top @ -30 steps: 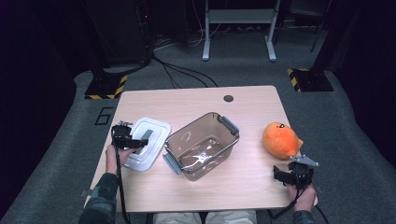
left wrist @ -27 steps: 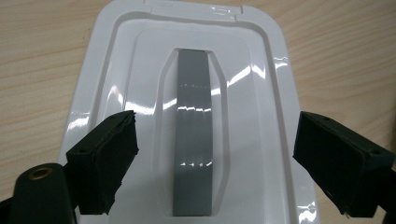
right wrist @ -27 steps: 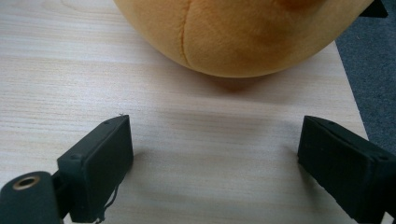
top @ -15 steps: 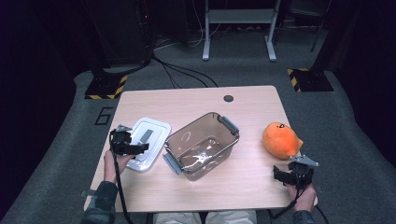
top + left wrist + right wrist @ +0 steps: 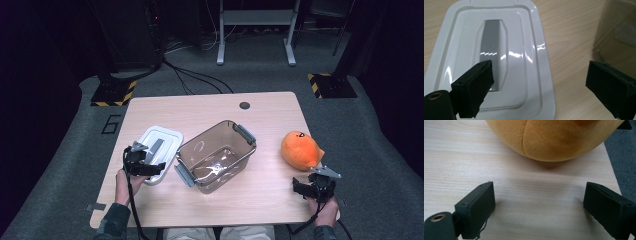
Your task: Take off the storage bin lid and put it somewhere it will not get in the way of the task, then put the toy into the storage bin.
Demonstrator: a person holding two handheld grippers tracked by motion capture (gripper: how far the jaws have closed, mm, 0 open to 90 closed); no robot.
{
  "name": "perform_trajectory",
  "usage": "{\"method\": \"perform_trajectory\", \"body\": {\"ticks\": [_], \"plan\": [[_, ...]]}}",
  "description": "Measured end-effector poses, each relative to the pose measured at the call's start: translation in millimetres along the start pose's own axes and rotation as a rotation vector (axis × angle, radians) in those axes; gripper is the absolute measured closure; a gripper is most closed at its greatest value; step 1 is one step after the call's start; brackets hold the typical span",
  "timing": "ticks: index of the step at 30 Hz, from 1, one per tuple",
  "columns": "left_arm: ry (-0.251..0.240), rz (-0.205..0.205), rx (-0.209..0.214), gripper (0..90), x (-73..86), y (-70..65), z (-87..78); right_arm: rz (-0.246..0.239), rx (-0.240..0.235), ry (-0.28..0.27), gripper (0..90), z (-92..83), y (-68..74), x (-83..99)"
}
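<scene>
A white lid (image 5: 161, 145) with a grey centre strip (image 5: 490, 47) lies flat on the table, left of a clear brown container (image 5: 216, 156) with grey latches. My left gripper (image 5: 150, 167) is at the lid's near end and open. Its jaws have just been opening, and they press on nothing. In the left gripper view (image 5: 540, 72) one jaw hangs over the lid and the other over bare wood beside the container wall (image 5: 621, 37). An orange plush toy (image 5: 300, 149) sits at the right. My right gripper (image 5: 312, 184) rests open just short of the plush toy (image 5: 554, 137), with only tabletop between its jaws (image 5: 539, 192).
The wooden table (image 5: 210, 115) has a round cable hole (image 5: 244, 105) near its far edge. The plush sits close to the table's right edge, with grey carpet (image 5: 624, 157) beyond. Stands and cables are on the floor behind the table.
My left gripper has slid from the lid's left side toward its near end, and its jaws look wider apart. The lid, the container, the plush and the right gripper have not moved.
</scene>
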State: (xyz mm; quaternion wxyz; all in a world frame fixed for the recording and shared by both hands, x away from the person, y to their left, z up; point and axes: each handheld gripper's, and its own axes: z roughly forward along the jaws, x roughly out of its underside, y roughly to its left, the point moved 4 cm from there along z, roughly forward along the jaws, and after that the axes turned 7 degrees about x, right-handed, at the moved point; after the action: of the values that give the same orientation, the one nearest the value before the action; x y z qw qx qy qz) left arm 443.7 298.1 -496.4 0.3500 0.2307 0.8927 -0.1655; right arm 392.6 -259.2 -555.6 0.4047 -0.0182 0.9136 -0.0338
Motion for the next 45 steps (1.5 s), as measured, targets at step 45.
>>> {"method": "perform_trajectory", "body": {"ticks": [45], "plan": [[0.005,0.15,0.082,2.7,54.8,-81.0,49.0,-0.044,-0.015,0.05,0.0,-3.0,-1.5,1.8]]}}
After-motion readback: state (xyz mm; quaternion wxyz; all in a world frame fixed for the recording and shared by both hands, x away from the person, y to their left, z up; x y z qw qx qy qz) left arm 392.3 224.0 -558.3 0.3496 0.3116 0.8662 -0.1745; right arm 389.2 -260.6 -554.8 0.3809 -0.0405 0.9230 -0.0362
